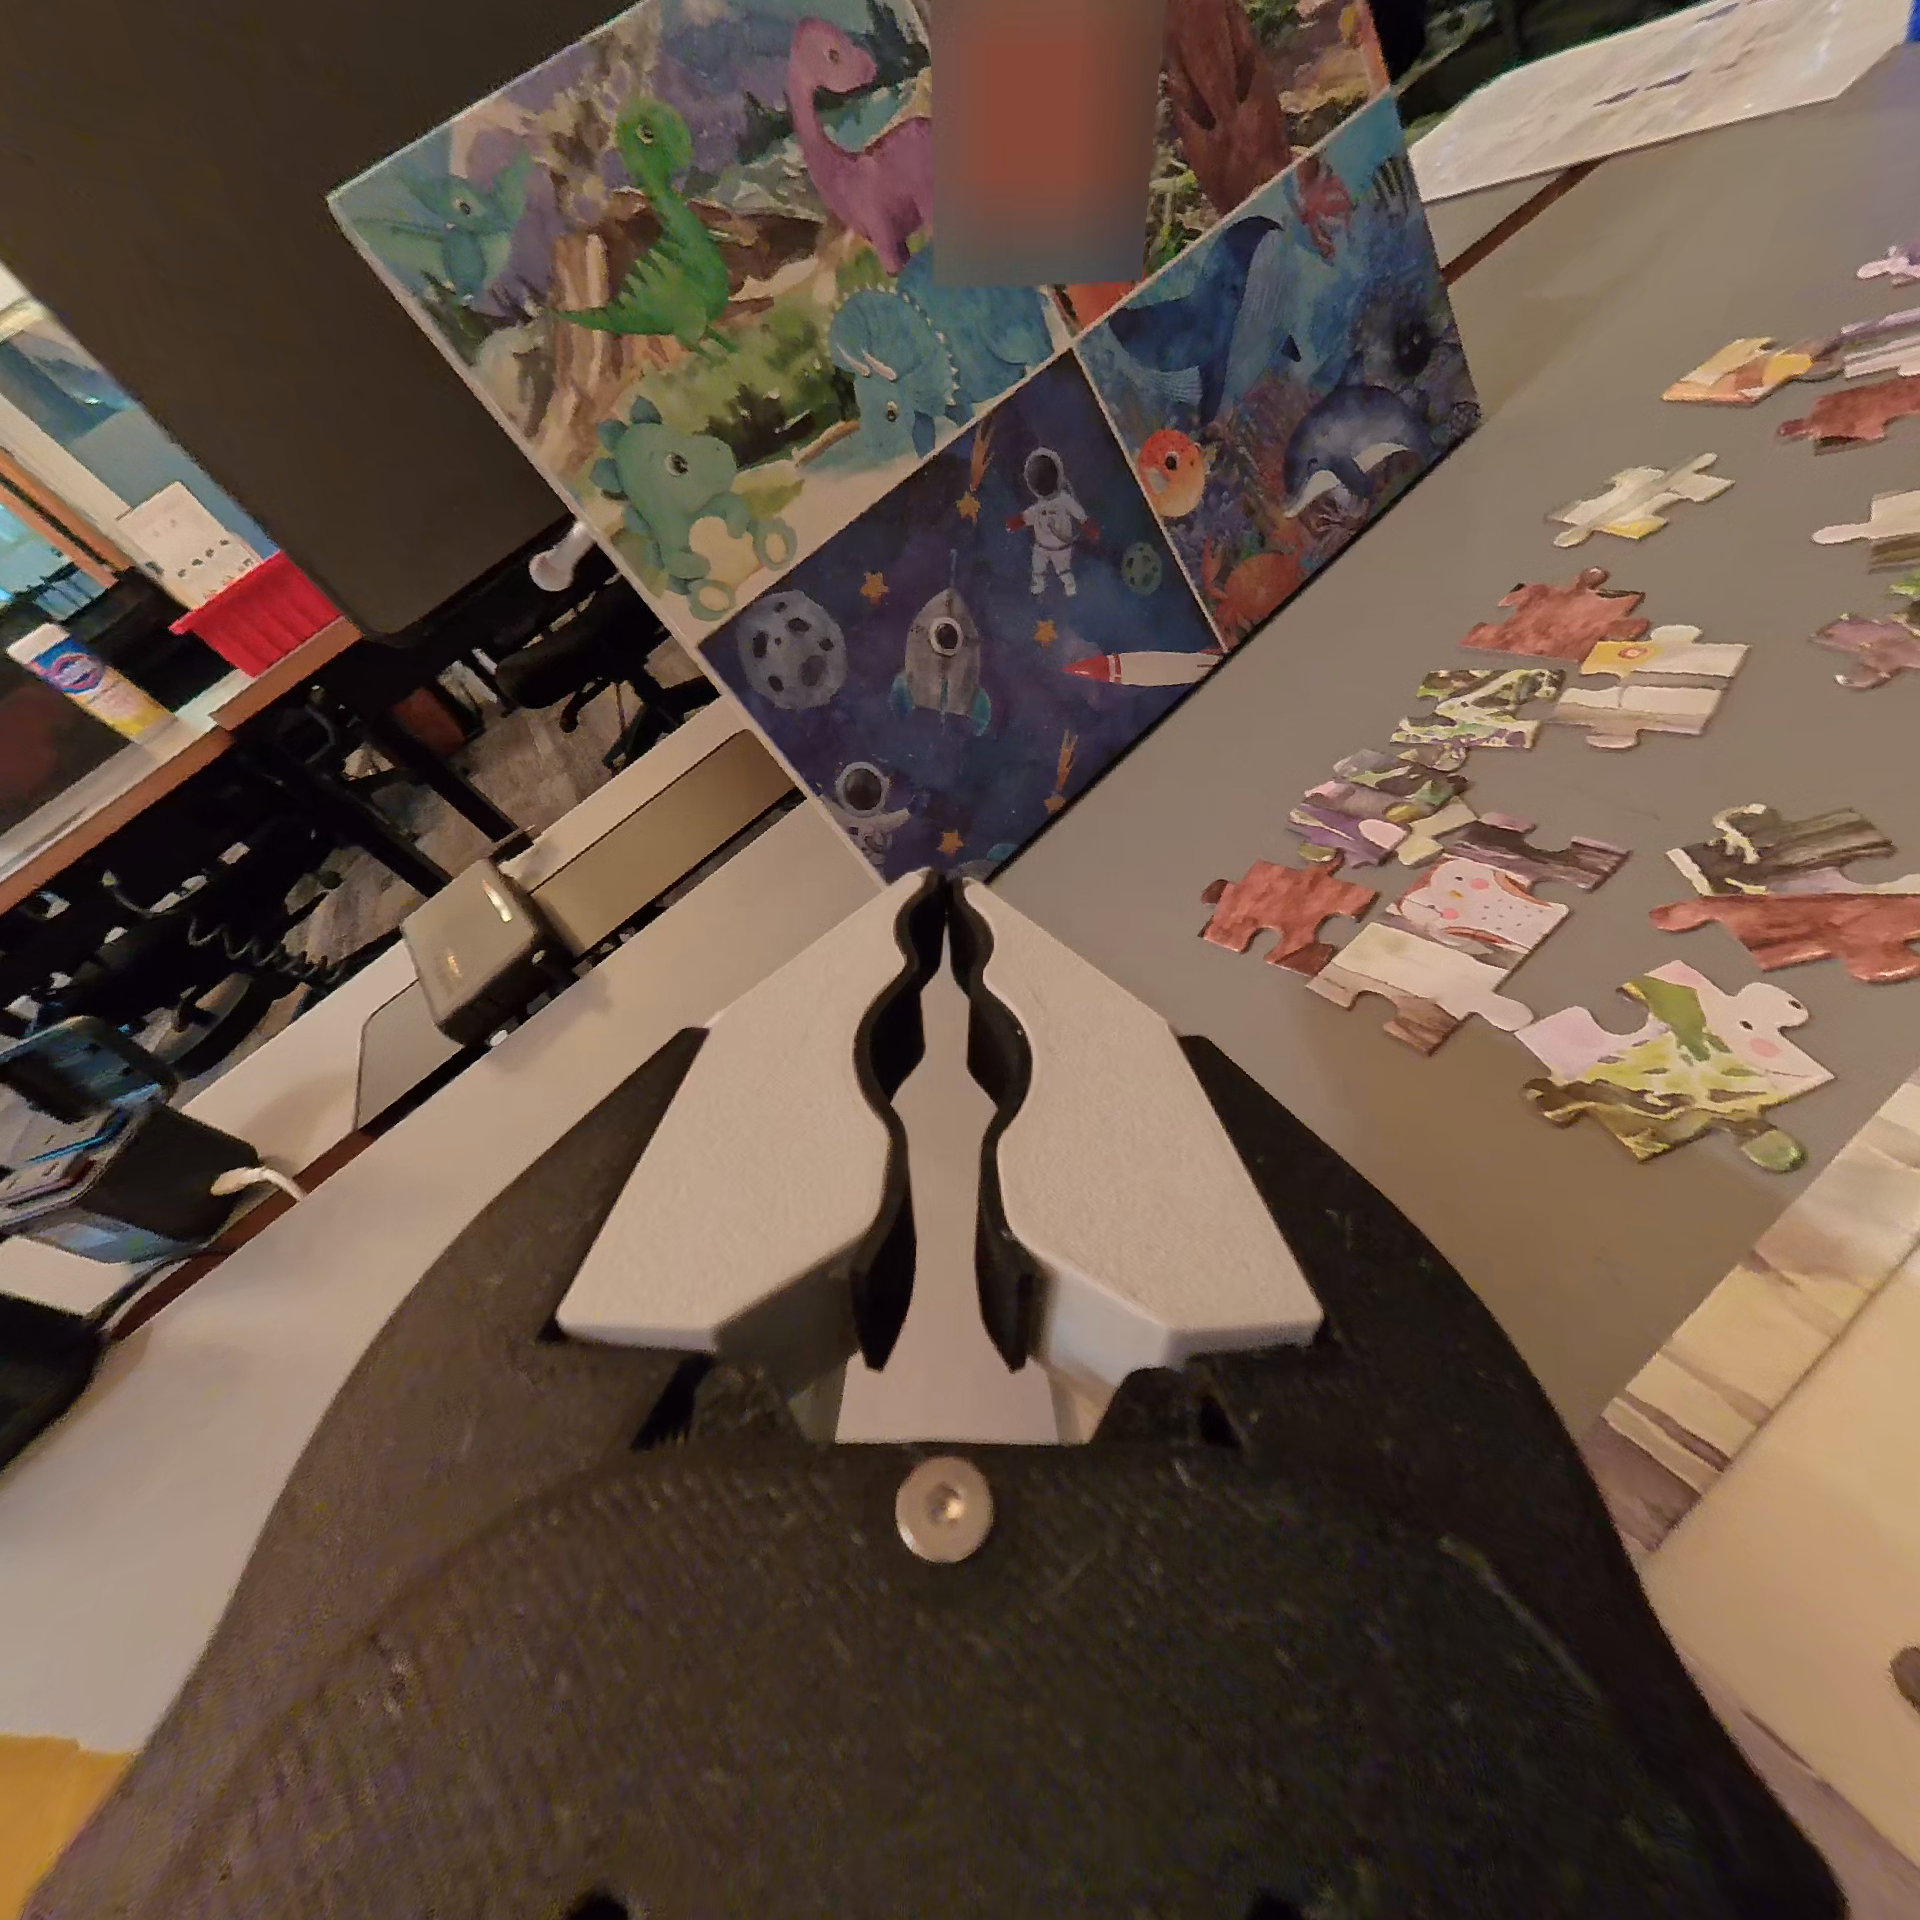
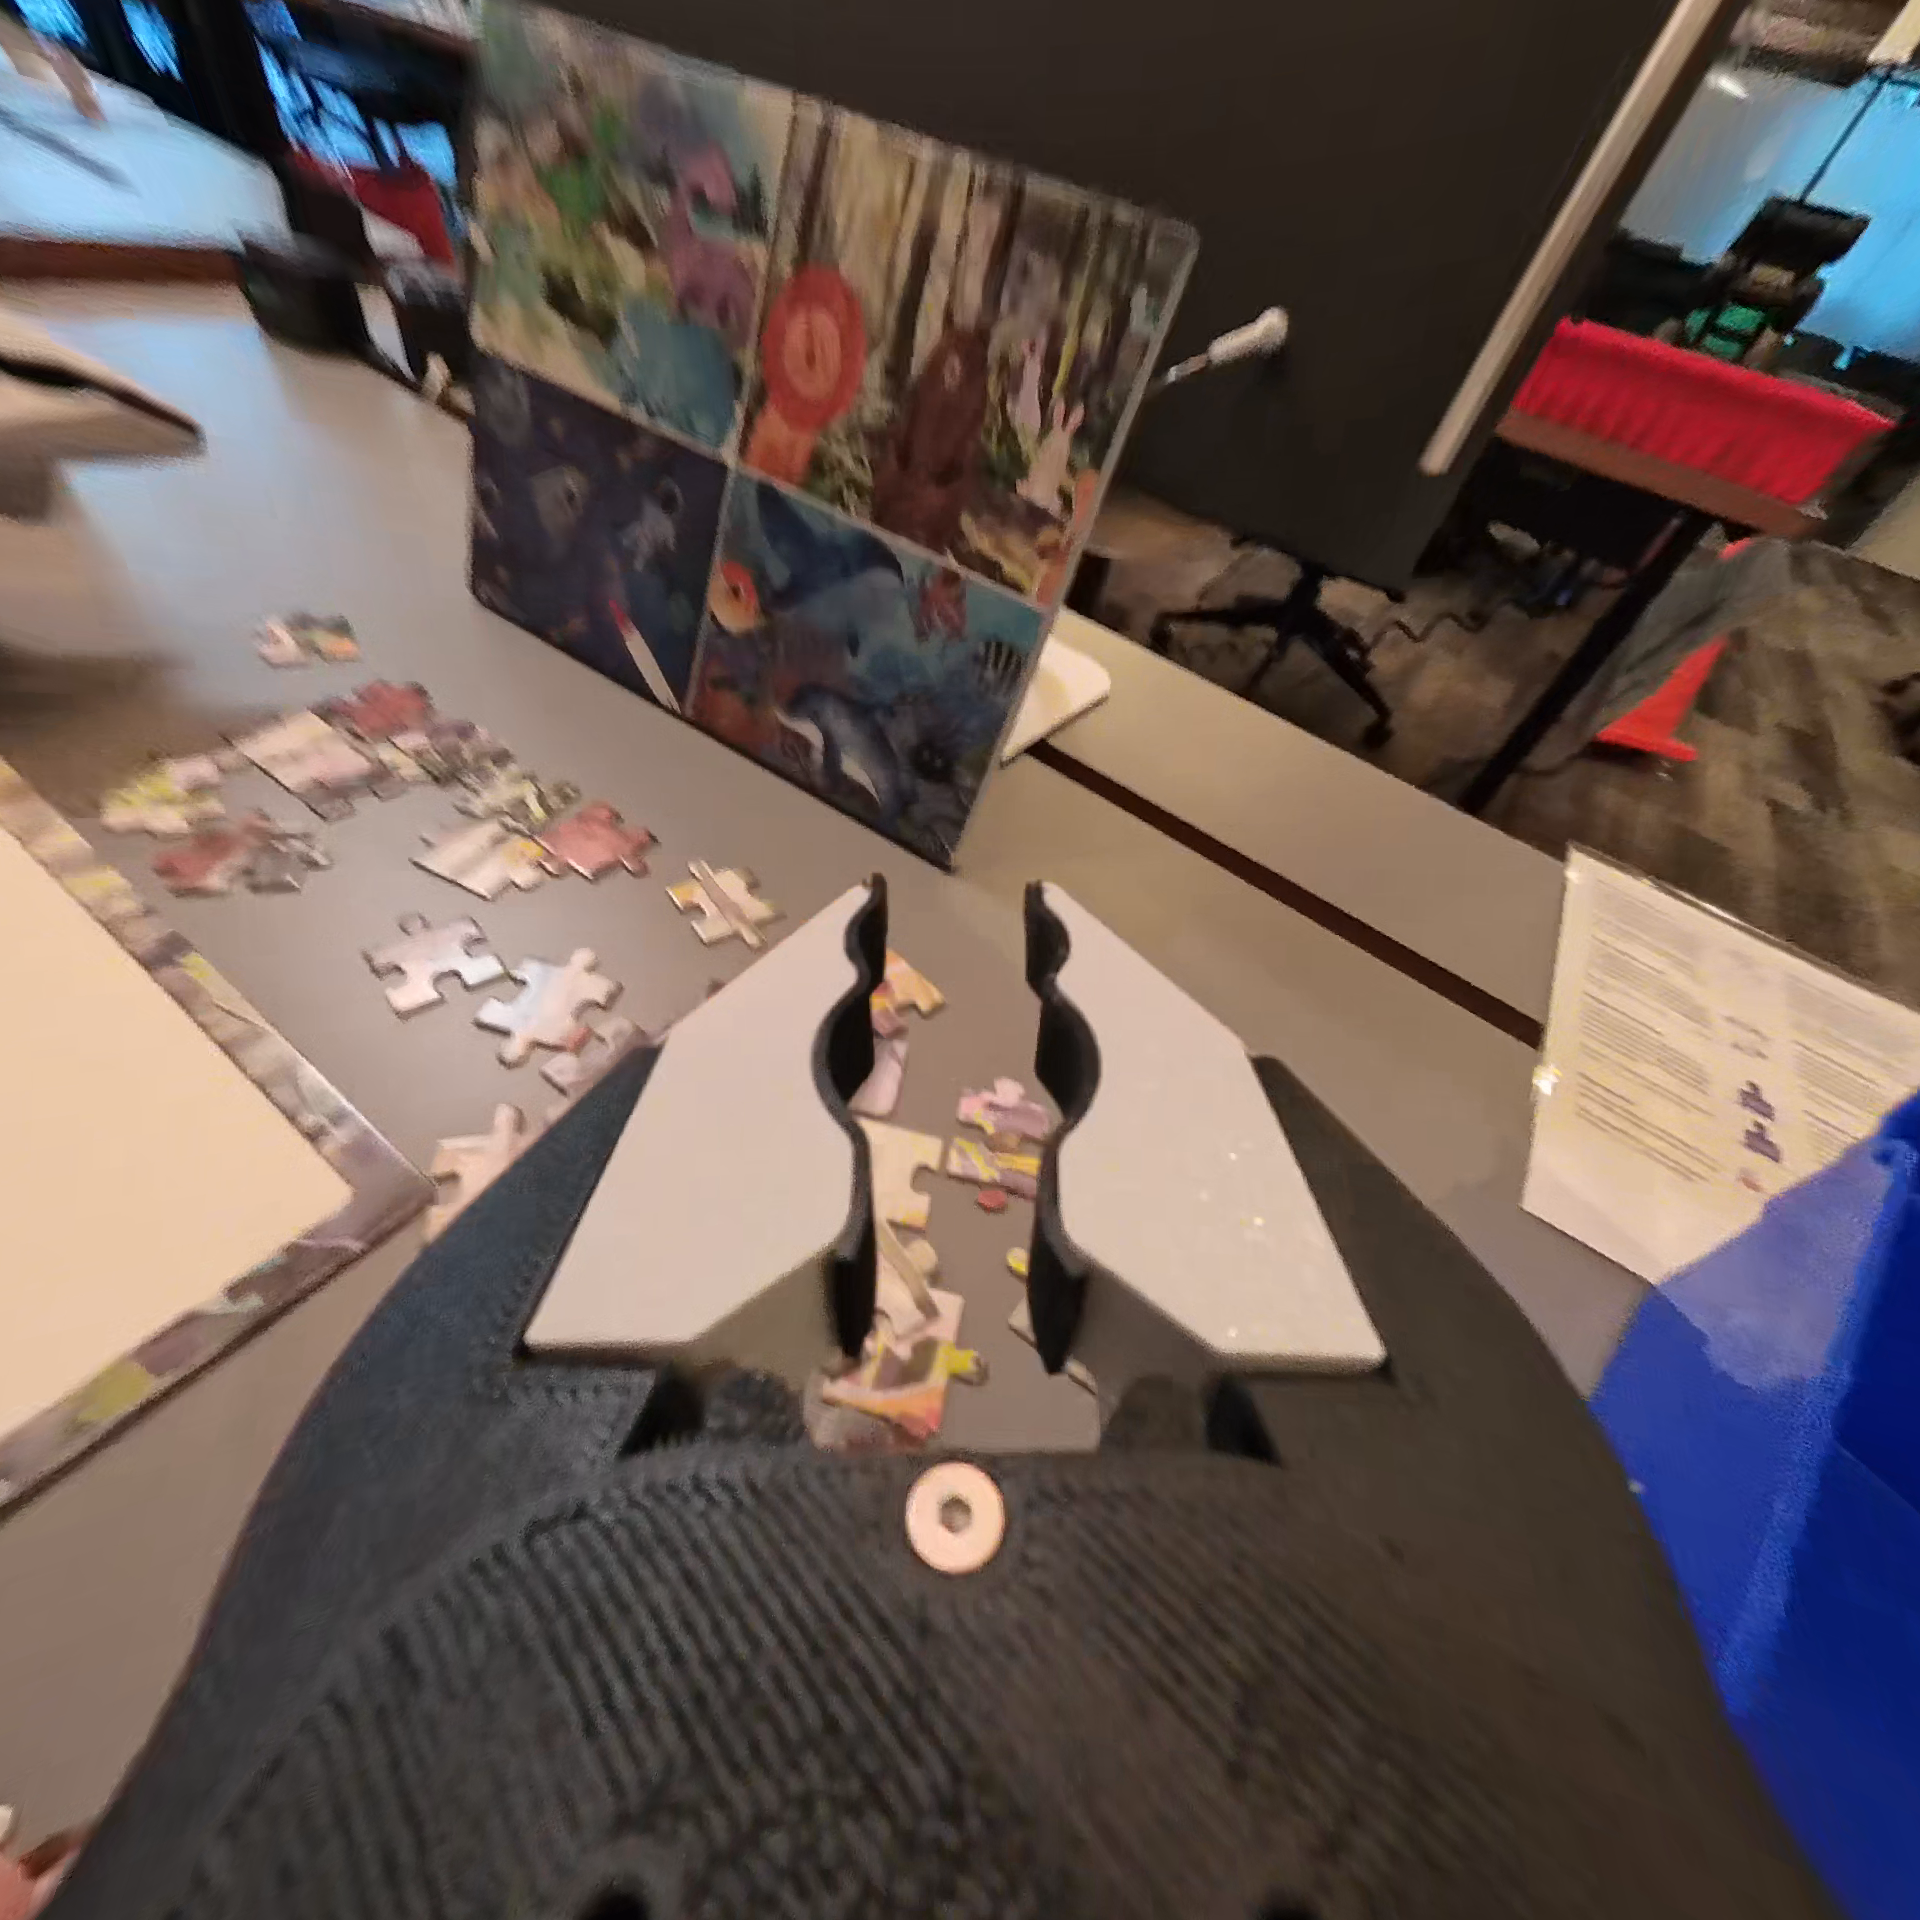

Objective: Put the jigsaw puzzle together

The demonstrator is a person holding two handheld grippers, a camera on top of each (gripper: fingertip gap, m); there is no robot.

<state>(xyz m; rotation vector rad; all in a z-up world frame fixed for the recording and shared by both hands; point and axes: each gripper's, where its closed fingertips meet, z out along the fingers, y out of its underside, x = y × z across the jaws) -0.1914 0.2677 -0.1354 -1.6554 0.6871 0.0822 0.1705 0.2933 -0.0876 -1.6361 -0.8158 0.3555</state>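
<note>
Several loose jigsaw pieces point(image 1: 1496, 914) lie scattered on the grey table point(image 1: 1299, 727), right of my left gripper point(image 1: 948, 883), which is shut and empty, its tips near the puzzle box's lower corner. The puzzle box point(image 1: 935, 416) stands upright with dinosaur, space and sea pictures. A puzzle tray with an assembled border point(image 1: 1766, 1299) lies at the right. In the right wrist view my right gripper point(image 2: 951, 899) is open and empty above several pieces point(image 2: 997, 1132) seen between its fingers. More pieces point(image 2: 499, 852), the tray border point(image 2: 239, 1008) and the box point(image 2: 810, 447) lie to the left and ahead.
A clear stand holding a printed sheet point(image 2: 1704, 1081) stands right of the right gripper. A blue object point(image 2: 1787, 1455) fills the lower right corner. The table's far edge point(image 2: 1247, 852) runs behind the box, with a dark panel point(image 2: 1351, 208) and chairs beyond. A sheet of paper point(image 1: 1662, 83) lies far back. The gap from one gripper's tips to the other's is roughly 35 cm.
</note>
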